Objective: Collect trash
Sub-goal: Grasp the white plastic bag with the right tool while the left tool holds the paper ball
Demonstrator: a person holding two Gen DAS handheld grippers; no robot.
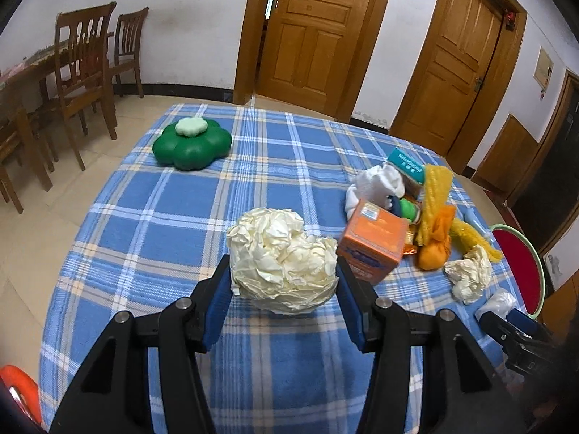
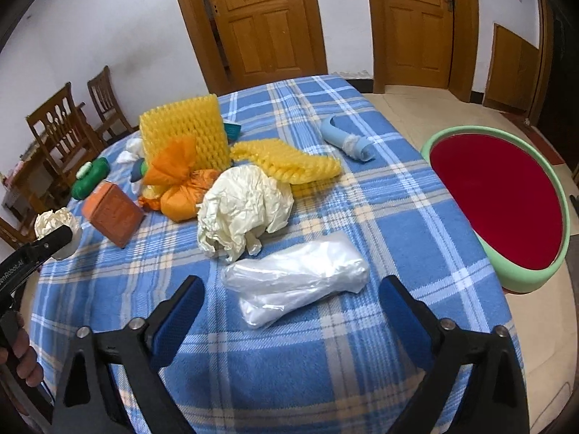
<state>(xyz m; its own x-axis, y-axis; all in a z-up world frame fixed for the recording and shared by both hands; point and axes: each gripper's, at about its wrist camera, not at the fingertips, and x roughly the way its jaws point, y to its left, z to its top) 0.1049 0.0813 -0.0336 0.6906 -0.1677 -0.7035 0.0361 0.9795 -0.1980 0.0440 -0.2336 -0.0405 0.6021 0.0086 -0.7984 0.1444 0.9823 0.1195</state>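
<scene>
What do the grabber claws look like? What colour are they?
Both look alike: the left gripper and right gripper have black angular plastic frames, silver round bolts at the joints, and flat blue pads lining the jaws. The right wrist view shows white lettering on the left gripper's black side.

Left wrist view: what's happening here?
A person with handheld tongs is clearing trash off a plaid table. The left tongs are clamped on a crumpled paper ball. The right tongs are open, straddling a clear plastic bag that still lies on the cloth. A red bin with a green rim waits at the table's right edge.
</scene>
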